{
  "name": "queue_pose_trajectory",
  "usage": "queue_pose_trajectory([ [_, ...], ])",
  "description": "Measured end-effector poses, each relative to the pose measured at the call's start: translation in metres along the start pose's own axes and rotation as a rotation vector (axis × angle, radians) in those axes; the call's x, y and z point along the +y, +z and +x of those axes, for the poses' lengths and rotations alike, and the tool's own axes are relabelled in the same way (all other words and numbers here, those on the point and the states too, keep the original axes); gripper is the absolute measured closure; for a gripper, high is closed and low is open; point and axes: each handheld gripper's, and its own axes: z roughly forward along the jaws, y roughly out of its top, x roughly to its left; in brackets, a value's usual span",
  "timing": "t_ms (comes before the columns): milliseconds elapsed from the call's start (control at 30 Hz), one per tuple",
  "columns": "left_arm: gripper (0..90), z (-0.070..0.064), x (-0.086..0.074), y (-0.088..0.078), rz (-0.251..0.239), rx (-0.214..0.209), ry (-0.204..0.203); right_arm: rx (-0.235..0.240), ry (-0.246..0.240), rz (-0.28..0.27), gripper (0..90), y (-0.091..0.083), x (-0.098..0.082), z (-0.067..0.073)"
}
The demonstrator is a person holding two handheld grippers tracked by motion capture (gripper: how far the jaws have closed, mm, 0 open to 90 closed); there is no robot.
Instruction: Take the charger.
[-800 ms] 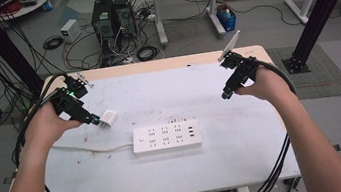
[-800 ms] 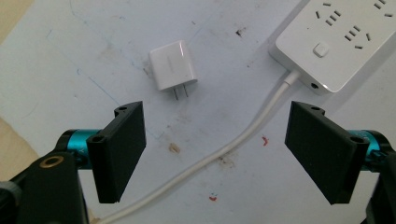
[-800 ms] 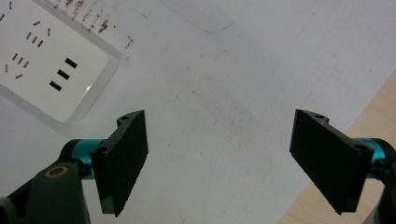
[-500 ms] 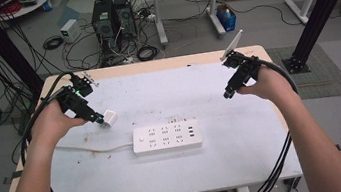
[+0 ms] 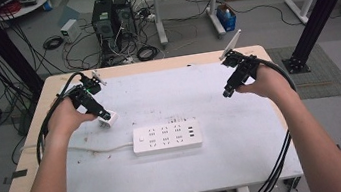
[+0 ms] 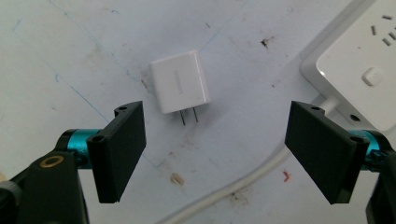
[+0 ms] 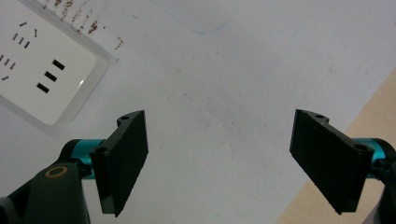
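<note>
— What does the high view give you?

— A white table (image 5: 179,175) with a wooden edge. A white power strip (image 5: 166,137) lies near its middle, its cord (image 5: 100,149) running off toward the left. A small white charger (image 5: 108,119) lies on the table up and to the left of the strip, apart from it. The left gripper (image 5: 103,113) points down at the charger, its tips right at it — touching or not, I cannot tell from here. The right gripper (image 5: 227,92) is over bare table on the far right side, well apart from the strip. Computer towers (image 5: 112,18) and loose cables sit on the floor beyond.

— And the left gripper view?

— The left gripper (image 6: 215,144) has its jaws spread wide, nothing between them. The charger (image 6: 180,87) lies flat just ahead of the gap, nearer the left jaw, its two prongs (image 6: 189,116) pointing back toward the camera. No jaw touches it. A corner of the strip (image 6: 359,60) shows at the upper right, and the cord (image 6: 243,182) crosses the table below the charger.

— The right gripper view?

— The right gripper (image 7: 217,144) is also wide apart and holding nothing, above bare scuffed table. An end of the strip (image 7: 42,74) sits at the upper left; the wooden edge (image 7: 364,140) shows at the lower right.
</note>
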Motion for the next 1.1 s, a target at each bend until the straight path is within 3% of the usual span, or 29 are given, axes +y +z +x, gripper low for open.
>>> queue_pose_trajectory([
  [67, 20.6, 0.006, 0.003, 0.012, 0.013, -0.003, -0.028, 0.000, 0.001, 0.002, 18.8, 0.001, 0.000, 0.000],
  [533, 20.6, 0.023, 0.010, 0.069, 0.105, -0.006, -0.113, 0.003, 0.001, 0.007, 18.8, 0.005, -0.002, -0.005],
  [767, 20.9, 0.026, 0.009, 0.085, 0.126, 0.004, -0.138, 0.000, 0.006, 0.008, 18.8, 0.005, -0.004, -0.006],
  [900, 25.9, 0.027, 0.009, 0.092, 0.143, 0.016, -0.151, 0.000, 0.003, 0.004, 18.8, 0.004, -0.005, -0.005],
  [1100, 37.4, 0.028, 0.010, 0.098, 0.165, -0.002, -0.157, 0.002, 0.000, 0.004, 18.8, 0.005, -0.005, -0.004],
])
